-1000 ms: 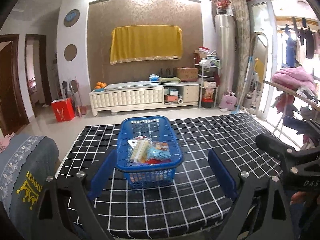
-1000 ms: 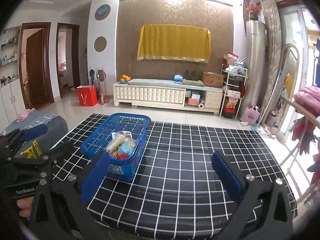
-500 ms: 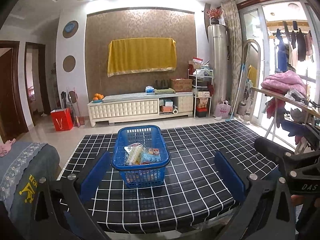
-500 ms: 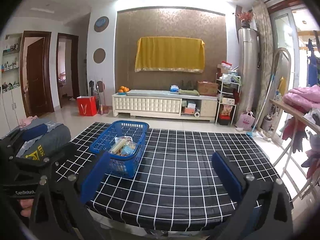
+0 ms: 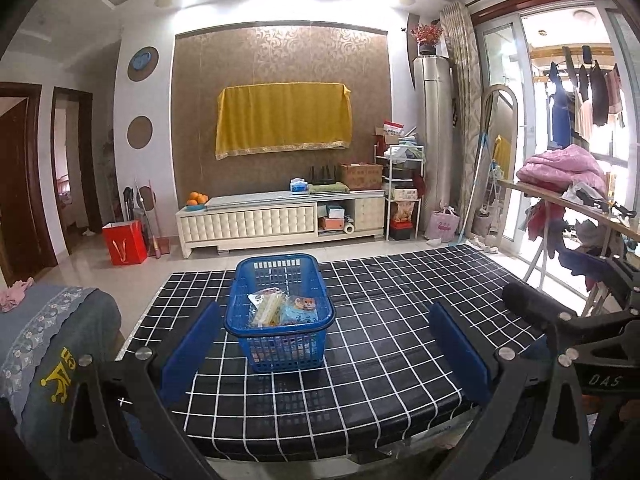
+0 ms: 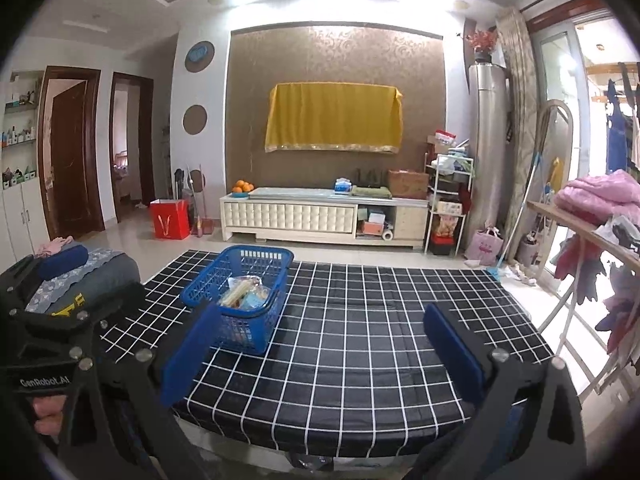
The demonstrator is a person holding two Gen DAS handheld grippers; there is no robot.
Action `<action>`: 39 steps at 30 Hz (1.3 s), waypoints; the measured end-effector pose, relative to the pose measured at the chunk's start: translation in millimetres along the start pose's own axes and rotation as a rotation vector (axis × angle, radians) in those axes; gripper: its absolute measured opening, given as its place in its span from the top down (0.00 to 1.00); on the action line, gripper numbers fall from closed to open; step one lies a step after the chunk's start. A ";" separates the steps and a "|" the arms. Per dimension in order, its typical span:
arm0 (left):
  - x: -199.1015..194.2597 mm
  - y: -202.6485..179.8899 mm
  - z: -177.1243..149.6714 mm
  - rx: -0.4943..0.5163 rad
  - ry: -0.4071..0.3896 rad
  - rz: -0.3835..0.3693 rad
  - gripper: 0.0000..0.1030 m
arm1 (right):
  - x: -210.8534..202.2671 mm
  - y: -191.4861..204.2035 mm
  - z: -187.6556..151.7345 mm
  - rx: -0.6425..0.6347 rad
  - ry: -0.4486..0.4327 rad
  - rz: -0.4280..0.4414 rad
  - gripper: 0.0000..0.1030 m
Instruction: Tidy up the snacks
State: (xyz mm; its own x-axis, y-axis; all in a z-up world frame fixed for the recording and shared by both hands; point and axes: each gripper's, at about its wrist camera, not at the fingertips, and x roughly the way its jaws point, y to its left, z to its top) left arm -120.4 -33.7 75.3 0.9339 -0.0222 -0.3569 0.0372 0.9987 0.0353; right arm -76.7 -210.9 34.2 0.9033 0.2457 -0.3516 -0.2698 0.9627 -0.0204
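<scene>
Checked tablecloth (image 5: 360,360) now empty; snacks (image 5: 280,308) in basket (image 5: 280,322) at twelve o'clock; I've backed away, both claws (image 5: 326,344) (image 6: 320,346) apart, finished probably.

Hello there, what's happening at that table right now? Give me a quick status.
Left gripper and right gripper: open, empty. Blue plastic mesh basket holds snack packets on black checked table. Nothing in the way.

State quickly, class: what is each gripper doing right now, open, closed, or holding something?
Left gripper: open, holding nothing; the blue basket sits beyond its fingers.
Right gripper: open, holding nothing, above the checked table.
</scene>
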 end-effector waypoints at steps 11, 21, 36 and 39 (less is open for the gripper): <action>-6.3 0.3 -2.2 0.004 -0.012 0.004 0.00 | -6.9 6.4 0.9 -0.002 0.002 -0.012 0.00; -11.1 2.1 -3.9 -0.001 -0.018 0.014 0.00 | -9.4 9.5 0.4 0.004 0.006 -0.002 0.00; -15.7 5.2 -7.6 -0.022 -0.010 0.007 0.00 | -14.4 12.3 -1.3 -0.003 0.007 0.002 0.00; -16.3 6.2 -8.2 -0.026 -0.007 0.009 0.00 | -14.8 13.4 -1.6 -0.005 0.011 0.005 0.00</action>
State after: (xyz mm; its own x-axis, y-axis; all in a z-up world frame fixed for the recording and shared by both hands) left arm -138.3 -26.7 73.7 0.9365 -0.0135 -0.3505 0.0196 0.9997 0.0139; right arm -94.2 -201.8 37.6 0.8985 0.2488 -0.3616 -0.2756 0.9610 -0.0235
